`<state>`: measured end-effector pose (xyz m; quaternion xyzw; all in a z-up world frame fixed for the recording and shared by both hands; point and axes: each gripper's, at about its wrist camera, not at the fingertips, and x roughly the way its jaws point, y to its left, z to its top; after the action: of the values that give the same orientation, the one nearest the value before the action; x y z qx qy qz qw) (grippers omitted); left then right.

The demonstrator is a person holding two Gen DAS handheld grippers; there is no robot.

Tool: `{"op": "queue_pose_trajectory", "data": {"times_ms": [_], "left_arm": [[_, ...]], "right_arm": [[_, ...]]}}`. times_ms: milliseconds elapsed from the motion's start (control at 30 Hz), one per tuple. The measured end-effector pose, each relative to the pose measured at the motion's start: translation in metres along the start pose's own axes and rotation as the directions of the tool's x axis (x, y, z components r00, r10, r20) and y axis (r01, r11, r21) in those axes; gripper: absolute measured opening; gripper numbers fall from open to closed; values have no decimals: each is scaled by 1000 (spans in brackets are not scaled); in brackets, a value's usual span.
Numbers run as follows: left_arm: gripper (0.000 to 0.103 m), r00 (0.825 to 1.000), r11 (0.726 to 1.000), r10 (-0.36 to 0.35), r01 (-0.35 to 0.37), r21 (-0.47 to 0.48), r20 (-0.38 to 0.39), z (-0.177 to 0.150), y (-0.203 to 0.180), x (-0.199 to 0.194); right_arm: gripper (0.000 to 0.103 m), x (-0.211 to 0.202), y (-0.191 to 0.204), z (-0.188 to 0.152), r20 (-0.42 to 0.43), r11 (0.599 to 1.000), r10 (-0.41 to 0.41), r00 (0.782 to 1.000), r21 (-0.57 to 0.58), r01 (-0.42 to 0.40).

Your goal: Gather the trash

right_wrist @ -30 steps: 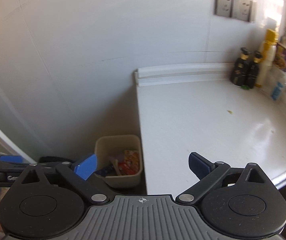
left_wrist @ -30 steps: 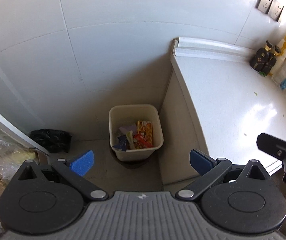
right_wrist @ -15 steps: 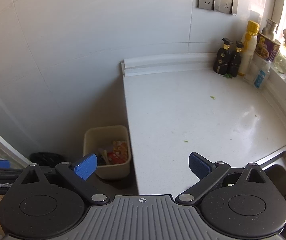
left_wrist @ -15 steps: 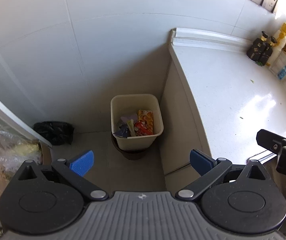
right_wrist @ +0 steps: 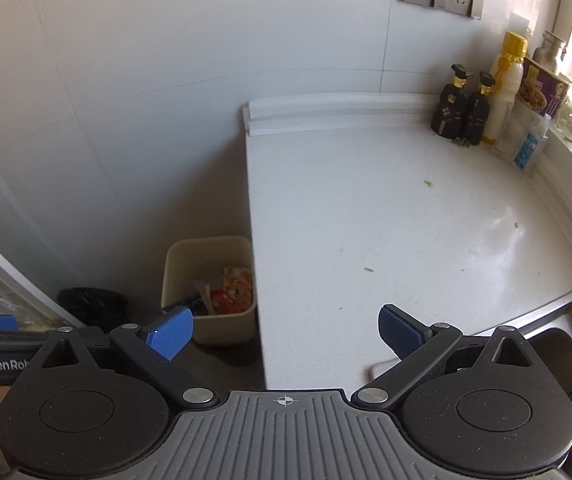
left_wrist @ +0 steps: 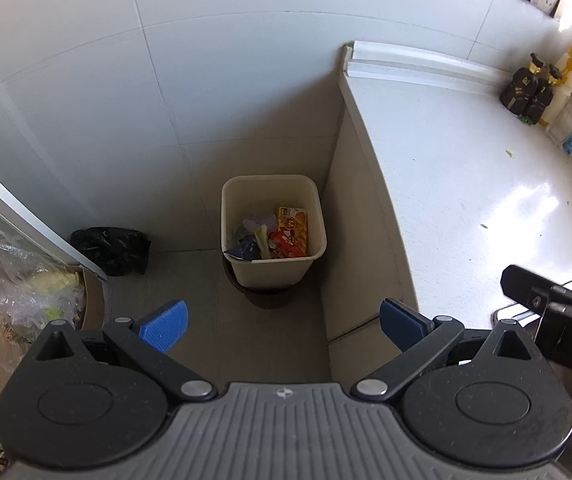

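The left gripper is spread wide with nothing between its blue pads, and it looks down at the trash bin, which stands on the floor at 12 o'clock from it, just beside the end of the counter. The bin already holds several wrappers. The right gripper is also released and empty; from it the bin is at about 10 o'clock and the counter fills the side from 12 to 3 o'clock.

I judge that the larger trash is already in the bin and that the step now is to look for what remains. On the counter only small green scraps are visible, at about 1 o'clock from the right gripper, well apart from the bottles in the far corner. They look thin and flat, so a pinch from above will probably slip. It is better to bring the pads low, nearly touching the surface, and close slowly. The bottles and the sink at 3 o'clock should not be touched. The black bag on the floor, at 10 o'clock from the left gripper, may also belong to the trash, but I cannot tell.
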<state>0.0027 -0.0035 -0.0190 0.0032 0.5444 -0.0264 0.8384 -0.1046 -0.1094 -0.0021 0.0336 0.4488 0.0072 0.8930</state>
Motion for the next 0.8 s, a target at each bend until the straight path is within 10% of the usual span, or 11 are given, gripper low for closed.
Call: {"op": "queue_pose_trajectory", "data": {"times_ms": [800], "left_arm": [[103,1000,999,-8,8,31,-14,8,-9,6]], "right_arm": [[101,7,-14,0,-2,999,12,1000,52,-12]]}}
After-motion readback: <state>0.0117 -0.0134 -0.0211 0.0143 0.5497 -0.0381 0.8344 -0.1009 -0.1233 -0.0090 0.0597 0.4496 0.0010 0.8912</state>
